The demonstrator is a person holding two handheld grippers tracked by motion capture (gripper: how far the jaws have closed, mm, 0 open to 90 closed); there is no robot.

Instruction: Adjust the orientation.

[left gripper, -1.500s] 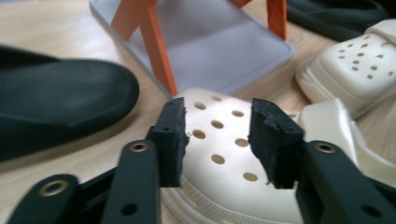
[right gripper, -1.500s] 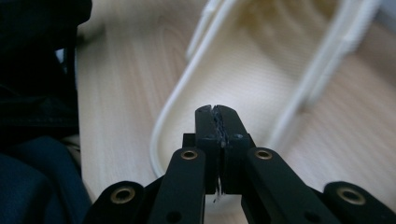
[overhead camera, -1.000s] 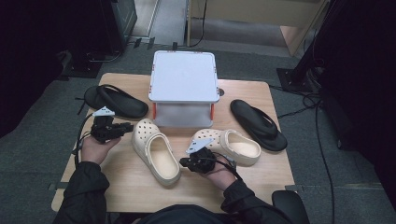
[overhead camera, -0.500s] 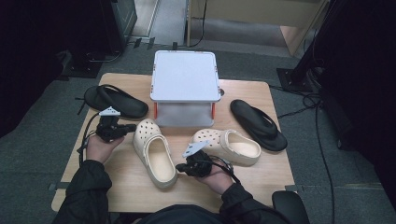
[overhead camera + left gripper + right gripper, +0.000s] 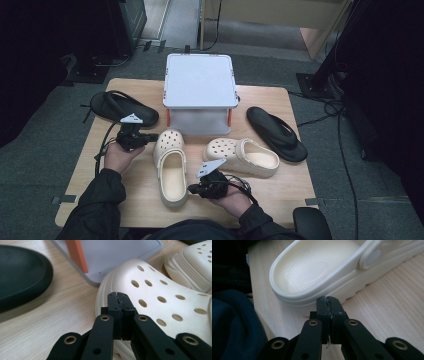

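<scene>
Two cream clogs lie on the wooden table (image 5: 125,205). The left clog (image 5: 170,167) points its toe away from me; the right clog (image 5: 245,156) lies crosswise. My left gripper (image 5: 150,136) is shut with nothing in it. Its closed tips (image 5: 119,296) sit right at the perforated toe of the left clog (image 5: 155,302); whether they touch it I cannot tell. My right gripper (image 5: 192,189) is also shut and empty. Its tips (image 5: 328,300) are close against the heel rim of the left clog (image 5: 317,272).
A grey box on orange legs (image 5: 200,92) stands at the back centre, just beyond the clogs. One black flip-flop (image 5: 122,107) lies at the far left, another (image 5: 277,132) at the right. My dark sleeve (image 5: 232,327) lies beside the right gripper.
My left gripper has slid right, up to the toe of the left clog. The right gripper and both clogs have stayed in place.
</scene>
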